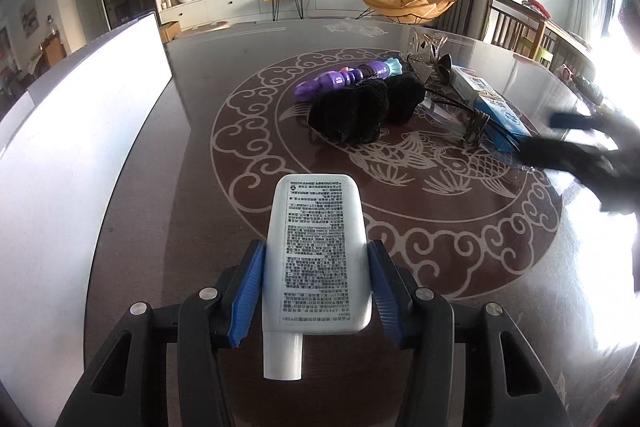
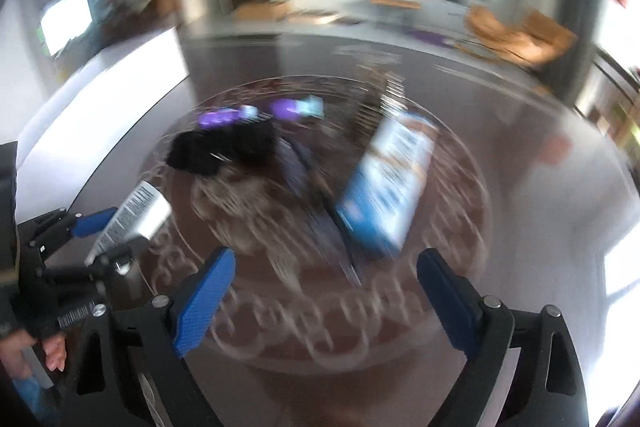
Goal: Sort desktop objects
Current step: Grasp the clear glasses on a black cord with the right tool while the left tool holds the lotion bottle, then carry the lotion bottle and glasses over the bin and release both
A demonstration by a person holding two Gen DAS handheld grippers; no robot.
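My left gripper (image 1: 316, 279) is shut on a white tube with printed text (image 1: 318, 251), held above the dark patterned table (image 1: 200, 131), cap toward the camera. The tube also shows in the right wrist view (image 2: 132, 219), at the left. My right gripper (image 2: 324, 291) is open and empty above the table; its view is motion-blurred. It shows as a dark blur at the right of the left wrist view (image 1: 592, 147). On the table lie a purple toy (image 1: 344, 77), a black fluffy item (image 1: 368, 107) and a blue and white box (image 1: 488, 103), also in the right wrist view (image 2: 388, 187).
A white board or box (image 1: 80, 155) stands along the table's left edge. A metallic ornament with dark stems (image 1: 432, 63) lies beside the box. A TV, an orange chair and wooden chairs stand beyond the table.
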